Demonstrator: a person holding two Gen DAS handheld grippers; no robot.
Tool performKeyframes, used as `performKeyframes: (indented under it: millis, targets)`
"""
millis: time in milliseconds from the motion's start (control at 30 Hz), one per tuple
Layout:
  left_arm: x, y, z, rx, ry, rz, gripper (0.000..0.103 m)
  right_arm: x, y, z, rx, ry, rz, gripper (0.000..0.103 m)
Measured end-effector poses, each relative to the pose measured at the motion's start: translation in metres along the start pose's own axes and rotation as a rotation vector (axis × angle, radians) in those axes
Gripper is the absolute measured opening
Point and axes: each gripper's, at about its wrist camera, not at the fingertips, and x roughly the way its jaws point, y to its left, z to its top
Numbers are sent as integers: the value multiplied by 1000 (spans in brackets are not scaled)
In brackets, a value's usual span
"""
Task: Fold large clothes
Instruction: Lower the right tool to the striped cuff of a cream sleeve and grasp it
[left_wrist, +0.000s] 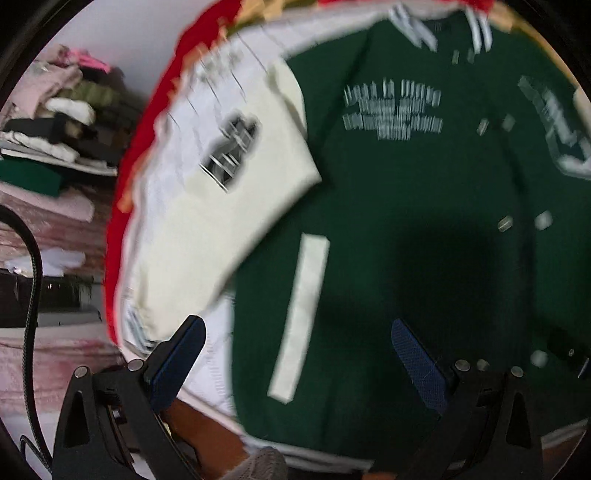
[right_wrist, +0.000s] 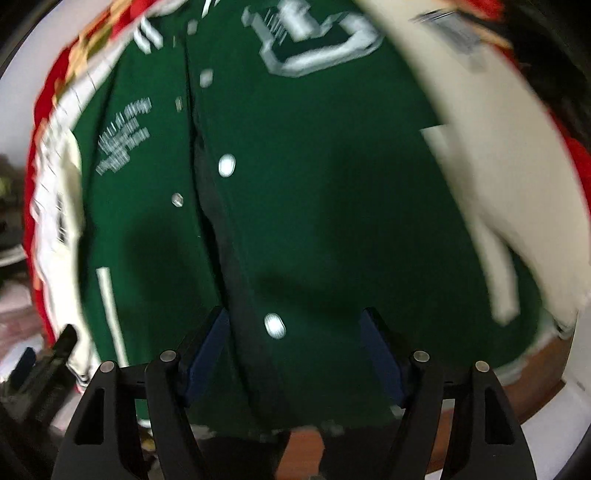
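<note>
Green cloth fills the left wrist view: a varsity jacket (left_wrist: 424, 221) lies spread face-up on a white cover edged in red (left_wrist: 129, 184), its cream sleeve (left_wrist: 221, 206) angled out toward the left. The left gripper (left_wrist: 299, 350) points down at the jacket's lower part with its blue-padded fingers (left_wrist: 181, 354) spread wide and nothing between them. A heap of folded clothes (left_wrist: 62, 118) sits on a shelf at far left. The picture is blurred.

In the right wrist view the same jacket (right_wrist: 314, 206) spans the frame, its snap-button front (right_wrist: 226, 165) running down the middle and the other cream sleeve (right_wrist: 491, 184) to the right. The right gripper (right_wrist: 295, 343) hangs above the hem, jaws parted, empty. The left gripper (right_wrist: 48, 365) shows at the lower left edge.
</note>
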Motion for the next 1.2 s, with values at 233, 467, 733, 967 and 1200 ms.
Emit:
performKeyframes:
  millis: [233,467,733,967,1200]
  targets:
    - [59,-28,-12,29,37,-26,103,64,43,-5,-98,-48,-217,56]
    - [59,-26,-18,35,22,-81,103,49,65,-23,-33,-90,-146,15]
    - [36,-19,-20,55,12,-99,103,62,43,-19,40,26,100,25]
    - [-19,-61,2,128,-103,-132,103,1,-74,-46,330,-120,243,65]
    - [-33,-138,19,235,-166,-153,103,-22,-241,-130,898,-388,259,65]
